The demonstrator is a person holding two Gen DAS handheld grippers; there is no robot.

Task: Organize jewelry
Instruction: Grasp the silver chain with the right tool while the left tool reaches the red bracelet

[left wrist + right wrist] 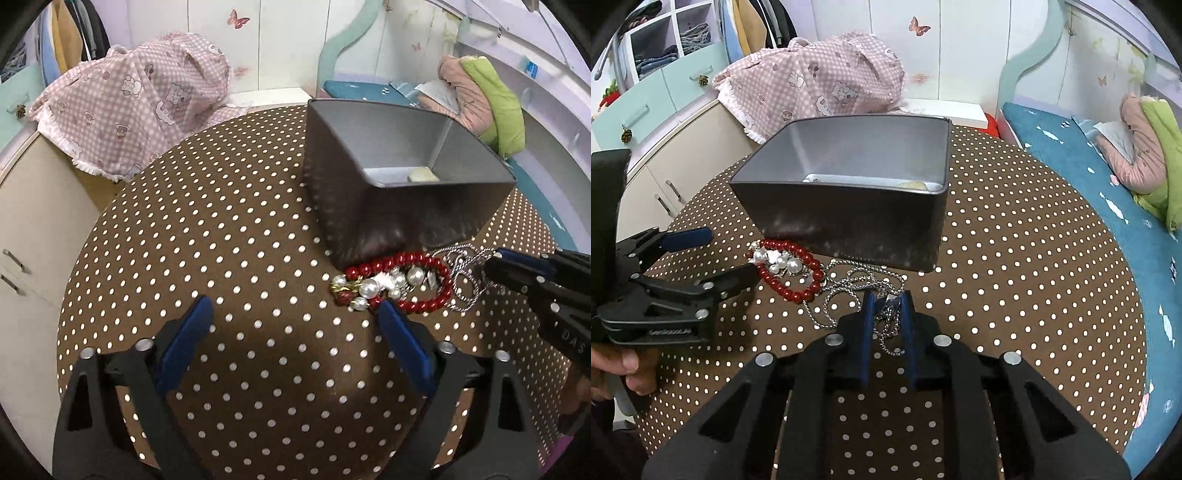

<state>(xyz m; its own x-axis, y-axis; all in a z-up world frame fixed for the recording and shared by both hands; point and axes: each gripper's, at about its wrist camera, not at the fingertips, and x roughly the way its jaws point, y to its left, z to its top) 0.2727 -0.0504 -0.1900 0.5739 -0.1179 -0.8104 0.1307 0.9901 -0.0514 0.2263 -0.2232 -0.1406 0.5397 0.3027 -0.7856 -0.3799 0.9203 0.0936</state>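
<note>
On the polka-dot table [1015, 280], just in front of the dark box [849, 221], the jewelry lay in a small heap. A silver chain [849, 284] sprawled in loose loops on the cloth, touching a red bead bracelet [792, 291] beside it. Inside the ring of red beads sat a cluster of pearls [783, 262], with a small gold and red charm [345, 291] at its edge.

The right gripper [888, 306] had its blue fingers nearly together over the chain, with strands and a small metallic piece pinched between them. The left gripper [295, 317] stood spread wide just short of the bracelet, one blue finger [397, 325] close to the beads, holding nothing.

The box stood open on the table, grey inside, and from the left wrist view a partition [441, 147] divided it. A pale yellowish object [423, 175] lay on its floor near the front wall; I could not tell what it was.

Beyond the table, a pink checked cloth [820, 85] was draped over a cream cabinet [690, 162]. To the right ran a bed with a teal cover [1108, 192], and on it lay folded pink and green bedding [1148, 147].
</note>
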